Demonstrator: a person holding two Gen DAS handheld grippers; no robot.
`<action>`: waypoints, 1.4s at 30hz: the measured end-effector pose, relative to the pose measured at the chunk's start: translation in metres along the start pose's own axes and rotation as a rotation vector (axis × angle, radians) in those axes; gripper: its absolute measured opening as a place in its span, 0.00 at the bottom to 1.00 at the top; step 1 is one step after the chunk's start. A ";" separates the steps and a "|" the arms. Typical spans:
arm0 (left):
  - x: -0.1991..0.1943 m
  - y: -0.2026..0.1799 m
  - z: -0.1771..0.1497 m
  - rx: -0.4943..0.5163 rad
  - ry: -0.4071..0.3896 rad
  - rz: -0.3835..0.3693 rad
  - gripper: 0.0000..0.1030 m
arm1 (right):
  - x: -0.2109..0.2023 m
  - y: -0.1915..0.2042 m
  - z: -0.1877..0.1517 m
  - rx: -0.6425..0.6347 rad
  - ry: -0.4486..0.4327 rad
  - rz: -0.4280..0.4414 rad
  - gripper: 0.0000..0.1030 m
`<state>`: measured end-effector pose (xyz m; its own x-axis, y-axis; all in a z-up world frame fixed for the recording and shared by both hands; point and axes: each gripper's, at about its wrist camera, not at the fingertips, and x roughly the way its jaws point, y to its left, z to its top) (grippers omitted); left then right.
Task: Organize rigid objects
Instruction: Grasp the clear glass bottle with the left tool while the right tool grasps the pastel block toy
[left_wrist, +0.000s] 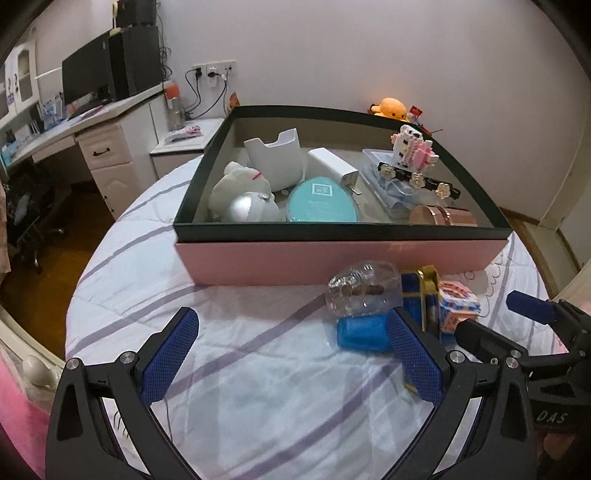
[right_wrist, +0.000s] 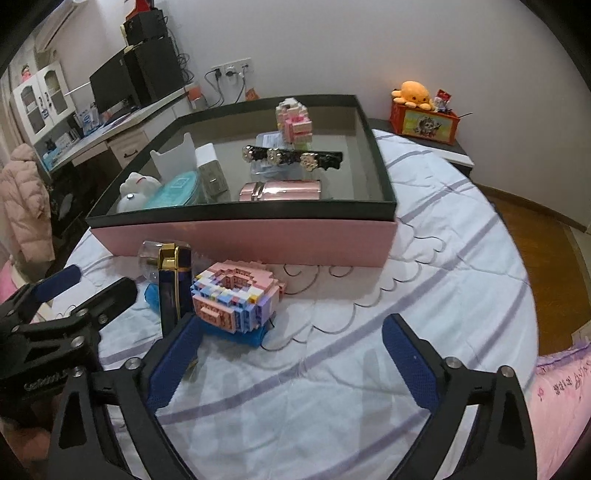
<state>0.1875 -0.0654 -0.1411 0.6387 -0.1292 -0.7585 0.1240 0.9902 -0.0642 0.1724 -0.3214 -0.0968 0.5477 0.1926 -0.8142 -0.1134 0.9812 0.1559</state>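
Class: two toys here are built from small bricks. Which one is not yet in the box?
The doughnut-shaped brick model on the bed, in front of the pink box; the other brick figure stands inside.

Striped bed (right_wrist: 424, 295), pink box (right_wrist: 243, 240), brick toy (right_wrist: 232, 295), glass bottle (left_wrist: 364, 291)

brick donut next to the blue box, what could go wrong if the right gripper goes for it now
The brick donut sits tight against the upright blue box; the right gripper, open, has one finger nearly at the box and may tip it. The glass bottle lies just behind and could roll. The left gripper, also open, is close, so the two could collide.
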 end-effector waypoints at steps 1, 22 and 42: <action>0.002 0.000 0.000 0.002 0.003 -0.005 0.99 | 0.002 0.000 0.001 -0.002 0.004 0.015 0.92; 0.012 0.007 0.001 -0.010 0.044 -0.046 0.96 | 0.022 0.008 0.008 -0.042 -0.002 0.117 0.64; 0.033 -0.022 0.009 -0.025 0.069 -0.176 0.57 | 0.005 -0.022 -0.004 0.009 -0.018 0.057 0.65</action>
<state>0.2121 -0.0922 -0.1587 0.5548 -0.2975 -0.7770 0.2101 0.9537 -0.2151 0.1739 -0.3418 -0.1066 0.5555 0.2485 -0.7935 -0.1378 0.9686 0.2069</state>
